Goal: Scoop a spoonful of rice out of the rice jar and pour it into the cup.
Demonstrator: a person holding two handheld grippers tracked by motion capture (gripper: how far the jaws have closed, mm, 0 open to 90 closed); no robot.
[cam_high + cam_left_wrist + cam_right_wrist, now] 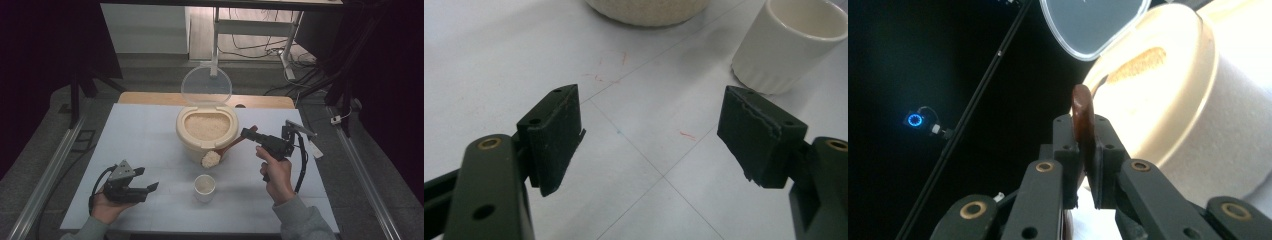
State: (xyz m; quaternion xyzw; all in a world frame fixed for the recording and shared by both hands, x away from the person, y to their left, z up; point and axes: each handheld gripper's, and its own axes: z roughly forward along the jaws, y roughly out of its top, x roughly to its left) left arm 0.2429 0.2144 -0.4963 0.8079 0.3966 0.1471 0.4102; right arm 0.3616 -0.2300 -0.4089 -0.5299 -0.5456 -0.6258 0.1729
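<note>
Only the cup (205,187) and rice container (207,132) interrupt the open table (140,145).

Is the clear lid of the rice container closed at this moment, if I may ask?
No, the clear lid stands swung up behind the rice container, leaving the rice inside uncovered in the high view.

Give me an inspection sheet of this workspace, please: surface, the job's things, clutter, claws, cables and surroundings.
Surface: pale table, a few faint red marks.
Job's things: rice container with clear lid raised; wooden spoon heaped with rice, bowl just above the small white cup, which already has rice in it.
Clutter: nothing seen.
Claws: right claw shut on the spoon's handle; left claw open, holding nothing, low over the table beside the cup.
Cables: black cable loops from the right claw; more lie on the floor behind.
Surroundings: dark curtains either side, white table frame beyond.
</note>
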